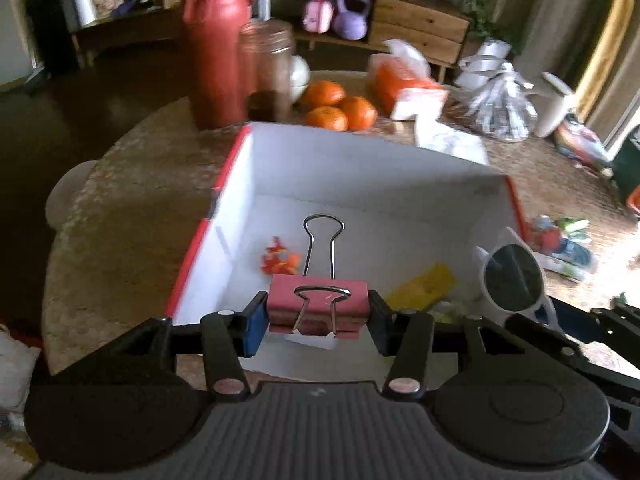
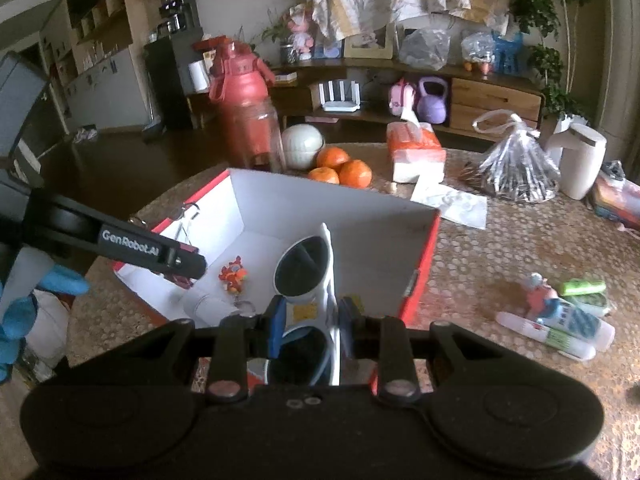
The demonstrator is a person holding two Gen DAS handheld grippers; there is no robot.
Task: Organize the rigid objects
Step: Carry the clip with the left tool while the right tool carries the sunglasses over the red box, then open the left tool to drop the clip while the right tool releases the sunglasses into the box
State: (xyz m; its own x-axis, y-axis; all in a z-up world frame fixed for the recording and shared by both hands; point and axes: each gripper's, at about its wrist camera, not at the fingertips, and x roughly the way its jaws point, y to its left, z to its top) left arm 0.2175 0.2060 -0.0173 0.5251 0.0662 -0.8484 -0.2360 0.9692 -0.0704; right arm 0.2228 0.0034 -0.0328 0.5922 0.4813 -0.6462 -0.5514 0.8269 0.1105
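Observation:
A white box with red outer sides (image 1: 360, 168) (image 2: 304, 200) stands open on the table. My left gripper (image 1: 318, 314) is shut on a pink binder clip (image 1: 318, 300) and holds it over the box's near edge. My right gripper (image 2: 312, 326) is shut on white sunglasses with dark lenses (image 2: 306, 268) (image 1: 514, 280), held over the box's right side. Inside the box lie a small orange toy (image 1: 280, 260) (image 2: 233, 274) and a yellow item (image 1: 424, 286). The left gripper's arm (image 2: 152, 250) shows in the right wrist view.
Behind the box stand a red bottle (image 1: 218, 48), a glass jar (image 1: 270, 68), three oranges (image 1: 338, 106), a tissue pack (image 2: 416, 152) and a plastic bag (image 2: 516, 164). Tubes and small toys (image 2: 560, 316) lie on the table right of the box.

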